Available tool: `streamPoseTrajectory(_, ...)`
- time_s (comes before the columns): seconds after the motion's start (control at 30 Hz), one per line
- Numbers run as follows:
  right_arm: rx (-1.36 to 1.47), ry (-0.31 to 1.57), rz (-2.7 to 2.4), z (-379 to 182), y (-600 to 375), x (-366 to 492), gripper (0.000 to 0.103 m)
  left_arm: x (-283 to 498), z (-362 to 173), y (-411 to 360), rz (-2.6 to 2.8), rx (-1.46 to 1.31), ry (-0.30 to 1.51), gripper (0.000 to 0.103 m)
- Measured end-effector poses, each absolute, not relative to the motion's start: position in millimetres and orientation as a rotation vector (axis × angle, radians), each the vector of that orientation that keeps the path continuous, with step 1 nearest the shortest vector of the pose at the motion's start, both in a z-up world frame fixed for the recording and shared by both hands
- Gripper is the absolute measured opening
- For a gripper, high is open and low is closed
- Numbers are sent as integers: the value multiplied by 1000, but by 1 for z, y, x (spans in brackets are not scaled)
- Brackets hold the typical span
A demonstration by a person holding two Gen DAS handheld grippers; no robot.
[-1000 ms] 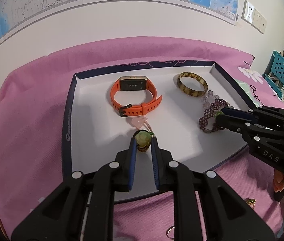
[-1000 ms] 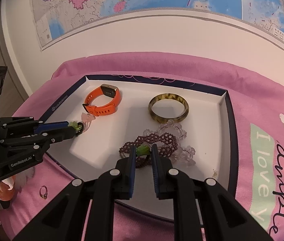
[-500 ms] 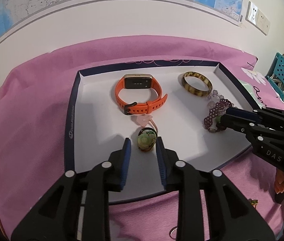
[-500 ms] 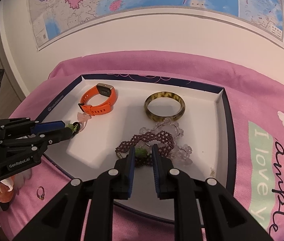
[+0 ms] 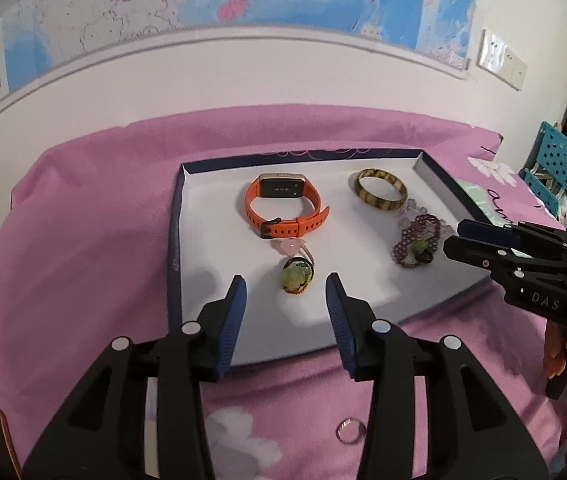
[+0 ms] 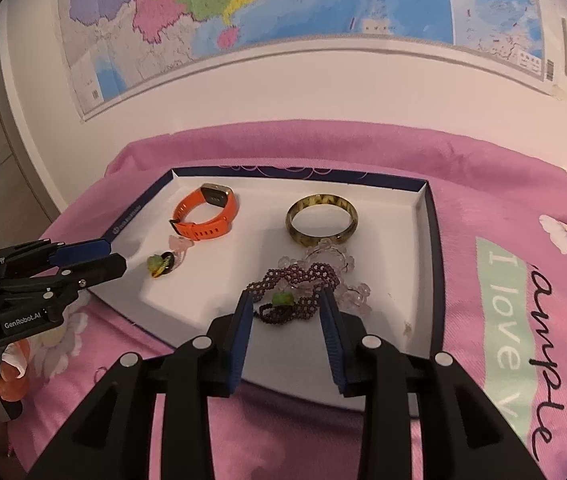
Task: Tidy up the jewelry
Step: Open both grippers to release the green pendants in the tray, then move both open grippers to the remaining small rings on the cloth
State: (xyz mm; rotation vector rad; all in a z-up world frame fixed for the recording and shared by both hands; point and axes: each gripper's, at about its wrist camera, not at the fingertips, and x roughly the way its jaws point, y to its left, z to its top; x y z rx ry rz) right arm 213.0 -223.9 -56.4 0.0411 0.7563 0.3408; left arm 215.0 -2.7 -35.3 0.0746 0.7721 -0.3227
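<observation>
While both tools gape empty, green pendant [image 5: 296,276] lies just beyond left tool [image 5: 286,294].

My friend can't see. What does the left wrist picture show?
The left gripper, jaws open, points at a green stone pendant lying in a white shallow tray on a pink cloth. Behind it sit an orange smartwatch and a brown mottled bangle.

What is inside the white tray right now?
The tray holds an orange watch, a tortoiseshell bangle, a green-stone pendant, and a purple beaded bracelet partly covering a clear bead bracelet.
</observation>
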Motion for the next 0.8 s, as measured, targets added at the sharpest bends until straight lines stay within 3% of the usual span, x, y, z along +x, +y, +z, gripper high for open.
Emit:
streamPoseTrajectory(0.37,42,728,380,-47,-227,167,43,169,-34,4,-355,125,731,45)
streamPoseTrajectory(0.8,-29,792,414,-71,-218,110,44,129,-55,0,-400,187,769,45)
